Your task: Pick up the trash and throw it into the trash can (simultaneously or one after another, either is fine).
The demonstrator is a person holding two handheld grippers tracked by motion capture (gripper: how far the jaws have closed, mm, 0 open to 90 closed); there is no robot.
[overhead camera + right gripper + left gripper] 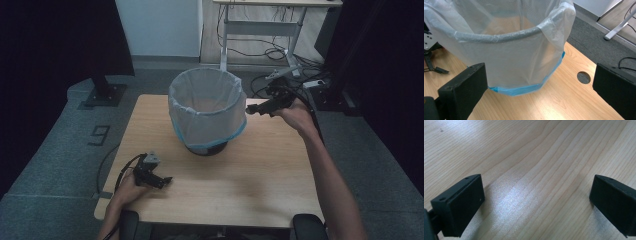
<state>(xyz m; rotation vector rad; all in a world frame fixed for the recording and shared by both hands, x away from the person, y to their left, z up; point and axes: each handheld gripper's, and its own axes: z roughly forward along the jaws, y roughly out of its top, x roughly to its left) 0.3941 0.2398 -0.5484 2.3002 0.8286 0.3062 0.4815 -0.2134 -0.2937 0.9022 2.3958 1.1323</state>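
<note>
Right gripper [248, 110] was held out beside the bin [207, 107] with jaws wide and empty, while the left gripper [167, 180] sat low on the table [260, 170], also wide open.

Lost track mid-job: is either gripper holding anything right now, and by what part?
Nothing is held. The right gripper is open, facing the bag on the bin; the left gripper is open over the table.

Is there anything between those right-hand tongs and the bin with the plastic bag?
Nothing visible. The right tongs are open and point straight at the bag-lined bin, with only bare table between them.
</note>
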